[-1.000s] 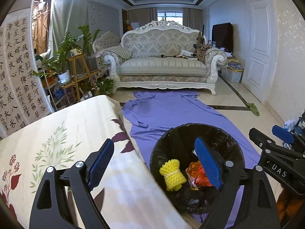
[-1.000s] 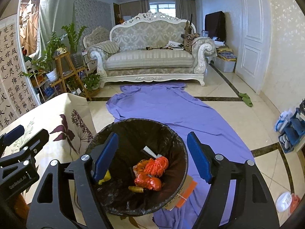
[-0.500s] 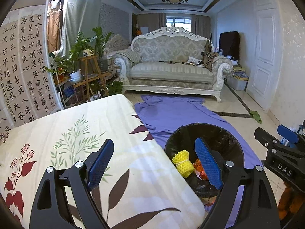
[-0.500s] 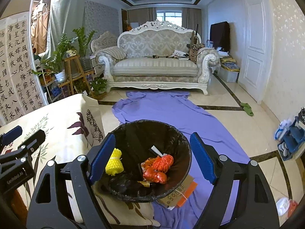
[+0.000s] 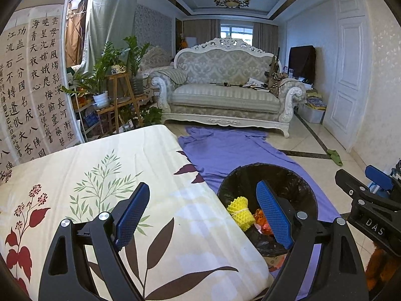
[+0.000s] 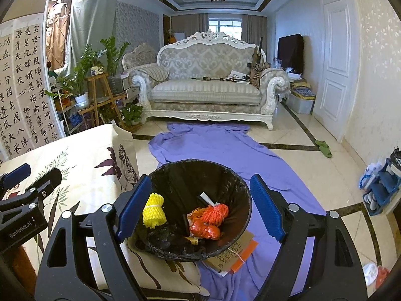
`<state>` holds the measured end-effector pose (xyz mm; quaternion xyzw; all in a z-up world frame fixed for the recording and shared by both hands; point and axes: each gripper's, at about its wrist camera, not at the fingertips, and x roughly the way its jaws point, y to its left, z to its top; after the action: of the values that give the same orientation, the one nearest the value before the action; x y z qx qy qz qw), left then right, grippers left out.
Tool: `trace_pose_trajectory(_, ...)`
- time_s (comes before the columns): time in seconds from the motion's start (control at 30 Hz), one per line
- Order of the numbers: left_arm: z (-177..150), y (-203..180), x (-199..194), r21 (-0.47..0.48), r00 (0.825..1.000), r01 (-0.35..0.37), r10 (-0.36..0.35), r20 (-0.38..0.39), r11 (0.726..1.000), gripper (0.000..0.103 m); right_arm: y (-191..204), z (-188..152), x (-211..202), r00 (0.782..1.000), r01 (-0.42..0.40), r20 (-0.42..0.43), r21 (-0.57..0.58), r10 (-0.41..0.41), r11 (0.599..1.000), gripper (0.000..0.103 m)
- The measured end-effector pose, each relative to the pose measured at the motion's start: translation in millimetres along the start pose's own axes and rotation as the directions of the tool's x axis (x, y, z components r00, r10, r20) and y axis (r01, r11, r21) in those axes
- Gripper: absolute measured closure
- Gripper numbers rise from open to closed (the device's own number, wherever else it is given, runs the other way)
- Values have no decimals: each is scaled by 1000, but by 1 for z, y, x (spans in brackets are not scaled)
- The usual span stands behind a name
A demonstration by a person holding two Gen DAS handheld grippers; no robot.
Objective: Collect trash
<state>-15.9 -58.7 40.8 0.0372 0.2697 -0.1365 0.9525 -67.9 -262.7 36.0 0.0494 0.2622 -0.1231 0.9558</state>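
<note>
A black-lined trash bin [image 6: 240,188] stands on the floor beside the table; it also shows in the left wrist view [image 5: 300,185]. Inside lie a yellow foam net [image 6: 153,210], orange netting [image 6: 213,213] and dark scraps. The yellow net also shows in the left wrist view [image 5: 239,209]. My left gripper [image 5: 203,213] is open and empty above the table's right edge. My right gripper [image 6: 198,205] is open and empty above the bin. Each gripper shows at the edge of the other's view.
The table has a cream floral cloth [image 5: 87,175]. A purple sheet [image 6: 225,148] lies on the tiled floor toward a white sofa [image 6: 208,87]. Cardboard and an orange card [image 6: 235,253] lie by the bin. Plant stands [image 5: 117,95] are at the left, shoes [image 6: 378,188] at the right.
Both grippers have risen and drawn back from the bin, the left one shifting left over the table. More of the tablecloth and room shows. Both stay open and empty.
</note>
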Motion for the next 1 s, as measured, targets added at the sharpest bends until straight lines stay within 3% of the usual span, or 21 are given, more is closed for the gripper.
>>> trace_pose_trajectory(1.0,-1,-2,-2,-2,1000,6,-6,-5,1000,19,0,-1,0,1000,-1,1,0,1,1000,24)
